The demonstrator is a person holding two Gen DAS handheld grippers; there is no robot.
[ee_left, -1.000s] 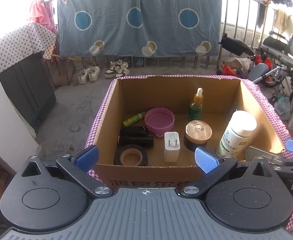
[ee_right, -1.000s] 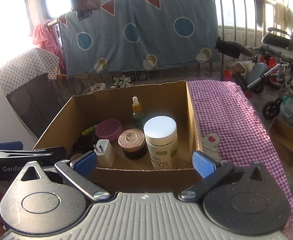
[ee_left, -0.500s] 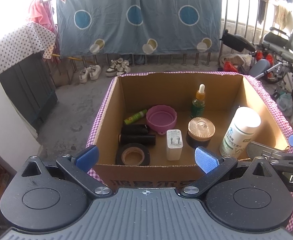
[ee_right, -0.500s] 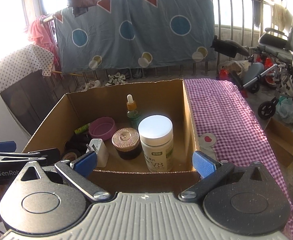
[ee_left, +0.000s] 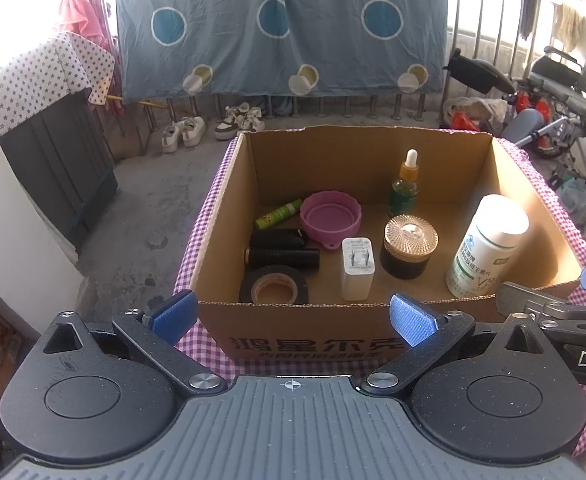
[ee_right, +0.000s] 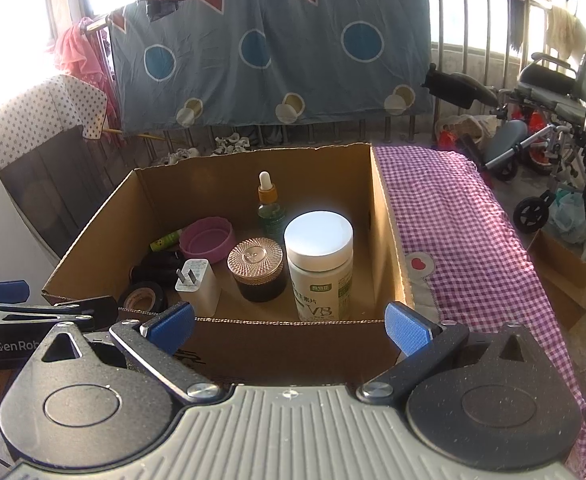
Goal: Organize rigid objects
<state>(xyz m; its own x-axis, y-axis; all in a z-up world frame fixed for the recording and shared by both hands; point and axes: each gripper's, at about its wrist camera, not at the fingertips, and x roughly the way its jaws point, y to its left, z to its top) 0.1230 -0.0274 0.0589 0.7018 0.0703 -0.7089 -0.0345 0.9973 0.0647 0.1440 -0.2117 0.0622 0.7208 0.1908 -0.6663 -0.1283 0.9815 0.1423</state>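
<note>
Both grippers have backed up a little; left gripper (ee_left: pixel 291 315) and right gripper (ee_right: pixel 289 328) gape open, holding nothing. White bottle (ee_right: pixel 320 264) stands in the box's (ee_right: pixel 93 236) near right corner: light, hard, smooth. Grab its sides.

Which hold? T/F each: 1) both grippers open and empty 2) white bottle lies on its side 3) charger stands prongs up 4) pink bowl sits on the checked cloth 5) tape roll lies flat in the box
1) Left gripper and right gripper open and empty: true.
2) White bottle lies on its side: false, it stands upright.
3) Charger stands prongs up: true.
4) Pink bowl sits on the checked cloth: false, it is inside the box.
5) Tape roll lies flat in the box: true.
</note>
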